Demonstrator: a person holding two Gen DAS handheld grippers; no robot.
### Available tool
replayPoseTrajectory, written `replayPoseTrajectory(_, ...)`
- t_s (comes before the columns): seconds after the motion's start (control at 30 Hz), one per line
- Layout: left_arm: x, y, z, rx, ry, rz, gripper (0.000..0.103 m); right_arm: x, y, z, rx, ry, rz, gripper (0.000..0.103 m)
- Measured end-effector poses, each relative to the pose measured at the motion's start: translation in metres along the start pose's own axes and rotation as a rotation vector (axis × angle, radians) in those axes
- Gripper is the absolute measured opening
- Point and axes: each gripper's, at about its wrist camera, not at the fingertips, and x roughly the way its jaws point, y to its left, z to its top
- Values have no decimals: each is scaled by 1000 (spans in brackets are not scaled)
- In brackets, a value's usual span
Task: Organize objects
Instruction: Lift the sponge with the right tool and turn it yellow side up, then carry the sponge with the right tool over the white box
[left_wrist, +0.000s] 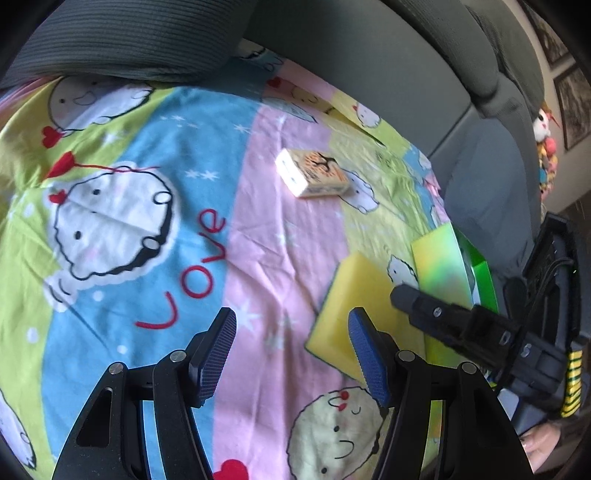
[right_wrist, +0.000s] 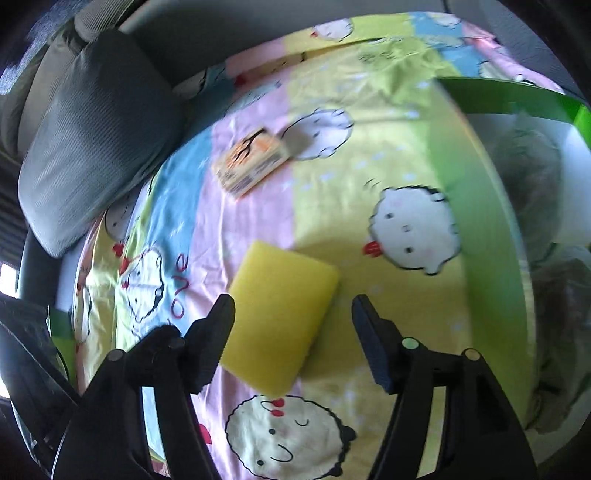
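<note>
The yellow sponge (right_wrist: 280, 317) lies flat on the cartoon-print sheet (right_wrist: 369, 177), just ahead of the right gripper (right_wrist: 293, 314), with its near-left edge beside the left finger (right_wrist: 218, 332) and most of its body in front of the gap; the jaws stand apart and grasp nothing. In the left wrist view the left gripper (left_wrist: 291, 332) is also released and empty, with the sponge to its right. The small printed box (right_wrist: 253, 162) lies farther off, and the green box (right_wrist: 491, 236) stands to the right.
</note>
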Motion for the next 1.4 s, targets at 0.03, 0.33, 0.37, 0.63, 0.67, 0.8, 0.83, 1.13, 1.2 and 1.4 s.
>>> replayPoseTrajectory(0.03,3,-2,-1,5,9,-6,64,-2,-3,1,10,-11,6,66)
replayPoseTrajectory(0.33,30,-22,-6,51,91,-67,64,32,-5,3,112,71,150,53)
replayPoseTrajectory(0.37,32,-22,-7,53,98,-65,64,34,-5,2,120,78,149,51)
replayPoseTrajectory(0.63,24,-37,-15,140,67,-45,49,34,-6,-2,127,77,159,47)
replayPoseTrajectory(0.67,18,-41,-16,153,47,-52,49,30,-5,-2,125,68,159,47)
replayPoseTrajectory(0.8,-15,-59,-18,220,-63,-72,49,-4,3,-1,74,-24,181,47)
replayPoseTrajectory(0.83,-24,-64,-19,239,-92,-79,49,-15,5,-2,61,-52,190,47)
replayPoseTrajectory(1.13,-70,-134,-34,392,-276,-151,49,-112,-5,-18,-3,-320,226,47)
replayPoseTrajectory(1.2,-73,-151,-39,433,-305,-163,49,-131,-14,-22,-1,-379,232,48)
replayPoseTrajectory(1.4,-60,-202,-52,541,-317,-222,49,-169,-51,-33,38,-513,223,48)
